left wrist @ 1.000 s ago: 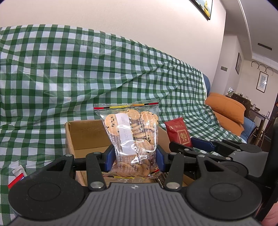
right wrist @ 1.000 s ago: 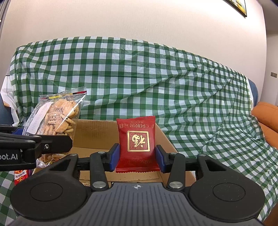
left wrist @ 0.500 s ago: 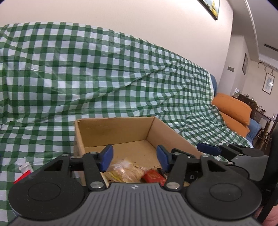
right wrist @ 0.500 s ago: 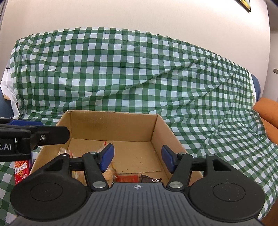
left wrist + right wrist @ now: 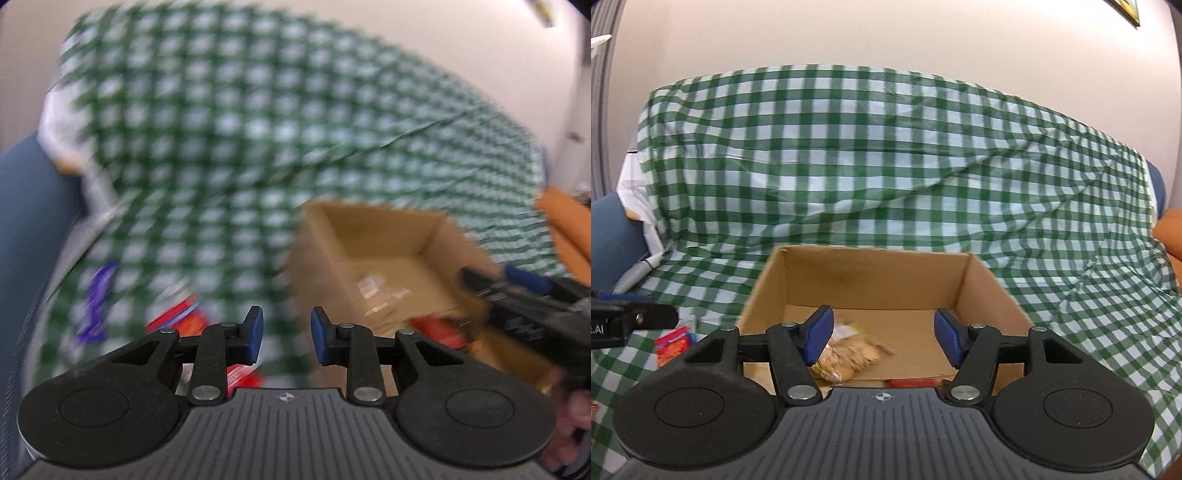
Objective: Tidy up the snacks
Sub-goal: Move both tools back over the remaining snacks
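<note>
Sitting on the green checked cloth (image 5: 923,155), the cardboard box (image 5: 875,280) is open at the top, and the right gripper (image 5: 884,338) hangs over its near edge with its blue jaws spread wide and nothing between them. Inside the box, seen past the left jaw, a clear bag of biscuits (image 5: 849,356) lies on the floor of the box toward its left side, and a thin strip of a red packet (image 5: 916,383) shows at the bottom, mostly hidden by the gripper body. Left of the box, a red-orange snack packet (image 5: 674,343) lies on the cloth, near the tip of the other tool, which pokes in from the left edge of that view. The left wrist view is heavily blurred. There the left gripper (image 5: 284,338) points at bare cloth to the left of the box (image 5: 391,258); its jaws are closing with nothing between them, a narrow gap remaining. Below and left of those jaws lies a red packet (image 5: 177,317), and farther left a purple packet (image 5: 96,306), both too smeared to read. The right gripper (image 5: 509,291) reaches in from the right side over the box. An orange cushion (image 5: 569,229) sits at the far right.
</note>
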### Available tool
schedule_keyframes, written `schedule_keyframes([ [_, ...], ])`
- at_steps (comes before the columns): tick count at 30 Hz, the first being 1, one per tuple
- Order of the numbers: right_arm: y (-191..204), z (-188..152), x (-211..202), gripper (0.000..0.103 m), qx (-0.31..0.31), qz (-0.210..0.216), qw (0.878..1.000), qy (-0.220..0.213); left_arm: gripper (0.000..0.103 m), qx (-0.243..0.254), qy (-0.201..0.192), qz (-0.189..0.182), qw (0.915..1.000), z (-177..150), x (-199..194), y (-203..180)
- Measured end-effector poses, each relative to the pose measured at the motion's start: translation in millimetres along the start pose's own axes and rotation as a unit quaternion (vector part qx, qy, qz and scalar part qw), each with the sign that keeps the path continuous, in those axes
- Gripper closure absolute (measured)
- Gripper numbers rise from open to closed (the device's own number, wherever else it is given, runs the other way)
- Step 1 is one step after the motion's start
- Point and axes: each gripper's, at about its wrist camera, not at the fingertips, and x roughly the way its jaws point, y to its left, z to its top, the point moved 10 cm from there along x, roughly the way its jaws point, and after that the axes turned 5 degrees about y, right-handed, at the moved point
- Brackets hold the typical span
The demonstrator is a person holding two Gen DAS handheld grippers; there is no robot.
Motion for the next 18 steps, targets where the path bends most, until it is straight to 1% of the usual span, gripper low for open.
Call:
schedule_keyframes([
  [2, 11.6, 1.2, -0.9, 0.04, -0.007, 0.01, 1.0, -0.001, 0.071, -0.027, 0.048, 0.043, 0.9975, -14.7, 9.7, 30.2],
  [4, 23.4, 2.0, -2.1, 0.04, -0.015, 0.019, 1.0, -0.004, 0.071, -0.06, 0.095, 0.087, 0.9899, -31.5, 17.0, 62.0],
  [5, 29.1, 2.5, -2.3, 0.04, -0.02, 0.023, 1.0, -0.005, 0.071, -0.078, 0.114, 0.1, 0.9853, -39.3, 19.0, 75.6],
  [7, 40.8, 2.3, -3.9, 0.04, -0.028, 0.033, 0.999, -0.006, 0.071, -0.117, 0.142, 0.129, 0.9744, -53.7, 18.3, 103.3],
  [9, 51.8, 1.6, -4.6, 0.04, -0.034, 0.046, 0.998, -0.005, 0.071, -0.138, 0.156, 0.153, 0.966, -66.8, 11.7, 126.5],
  [12, 71.0, -0.6, -7.1, 0.04, -0.05, 0.069, 0.996, -0.005, 0.071, -0.159, 0.172, 0.159, 0.9592, -80.2, 3.7, 144.5],
  [14, 86.0, -2.5, -10.4, 0.04, -0.067, 0.083, 0.994, -0.007, 0.07, -0.165, 0.188, 0.166, 0.9539, -90.6, 1.6, 151.5],
  [18, 113.6, -5.5, -18.1, 0.04, -0.101, 0.111, 0.989, -0.017, 0.066, -0.178, 0.213, 0.169, 0.9456, -108.4, 1.1, 158.4],
])
